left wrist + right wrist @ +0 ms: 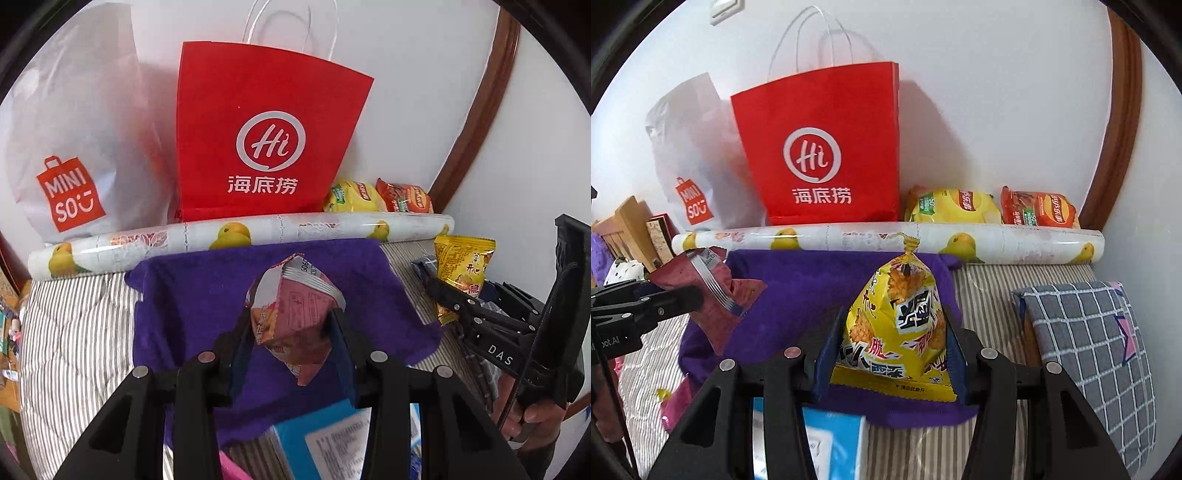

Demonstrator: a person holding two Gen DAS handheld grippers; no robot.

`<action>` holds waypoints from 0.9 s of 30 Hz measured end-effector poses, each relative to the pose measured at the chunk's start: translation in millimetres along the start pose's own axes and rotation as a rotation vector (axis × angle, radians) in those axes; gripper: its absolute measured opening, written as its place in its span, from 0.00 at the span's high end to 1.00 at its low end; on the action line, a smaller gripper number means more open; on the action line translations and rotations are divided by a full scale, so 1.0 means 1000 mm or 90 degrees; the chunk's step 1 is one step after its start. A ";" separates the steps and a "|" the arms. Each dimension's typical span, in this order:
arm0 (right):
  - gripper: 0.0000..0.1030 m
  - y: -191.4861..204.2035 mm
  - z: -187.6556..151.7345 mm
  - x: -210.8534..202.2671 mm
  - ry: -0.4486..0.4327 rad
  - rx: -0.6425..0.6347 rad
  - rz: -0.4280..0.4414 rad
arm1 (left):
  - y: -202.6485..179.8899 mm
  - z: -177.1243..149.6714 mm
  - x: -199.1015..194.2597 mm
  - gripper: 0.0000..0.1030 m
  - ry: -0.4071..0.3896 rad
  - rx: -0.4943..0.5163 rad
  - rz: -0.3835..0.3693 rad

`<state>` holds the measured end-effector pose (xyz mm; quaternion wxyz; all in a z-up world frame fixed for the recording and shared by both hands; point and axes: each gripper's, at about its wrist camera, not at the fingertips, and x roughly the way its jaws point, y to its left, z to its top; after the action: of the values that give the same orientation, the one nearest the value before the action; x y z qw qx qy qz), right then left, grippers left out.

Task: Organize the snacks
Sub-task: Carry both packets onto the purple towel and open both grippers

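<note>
Left gripper (291, 325) clenched on a small pink foil snack packet (295, 314); right gripper (892, 332) clenched on a yellow foil snack bag (897, 325) with printed crackers. Both packets are airborne above the purple fleece cloth (192, 295), neither touching it.

Likely step: carry both to the back row, where a yellow chip bag (951, 210) and an orange chip bag (1039, 214) lie against the wall, or into the red paper carrier bag (827, 147); can't tell which.

To do it well:
- lift clear of the lemon-print roll of paper (886, 236) before going over it
- keep the two grippers apart, they run close side by side
- grip is on puffed foil, so it may slip; no extra squeeze

Surface: grey-striped quilted bedding (81, 325), soft and uneven, so packets will tip. White plastic shopping bag (81, 147) left of the red one. Blue box (321, 443) near edge. Checked grey pillow (1089, 350) right. White wall, brown wood trim (1123, 129).
</note>
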<state>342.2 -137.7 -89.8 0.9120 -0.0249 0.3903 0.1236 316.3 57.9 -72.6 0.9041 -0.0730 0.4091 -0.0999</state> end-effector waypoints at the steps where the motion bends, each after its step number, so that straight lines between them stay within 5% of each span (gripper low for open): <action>1: 0.51 -0.001 0.002 0.005 0.001 0.000 0.001 | 0.001 0.002 0.004 0.62 0.001 0.001 0.003; 15: 0.51 -0.018 0.024 0.068 0.020 0.003 0.006 | 0.040 0.034 0.050 0.62 0.024 -0.031 0.029; 27: 0.51 -0.032 0.013 0.109 0.067 0.008 0.000 | 0.042 0.025 0.083 0.62 0.060 -0.027 0.026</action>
<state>431.8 -144.5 -160.6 0.8904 -0.0254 0.4385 0.1195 393.4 80.4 -125.4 0.8839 -0.0793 0.4546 -0.0759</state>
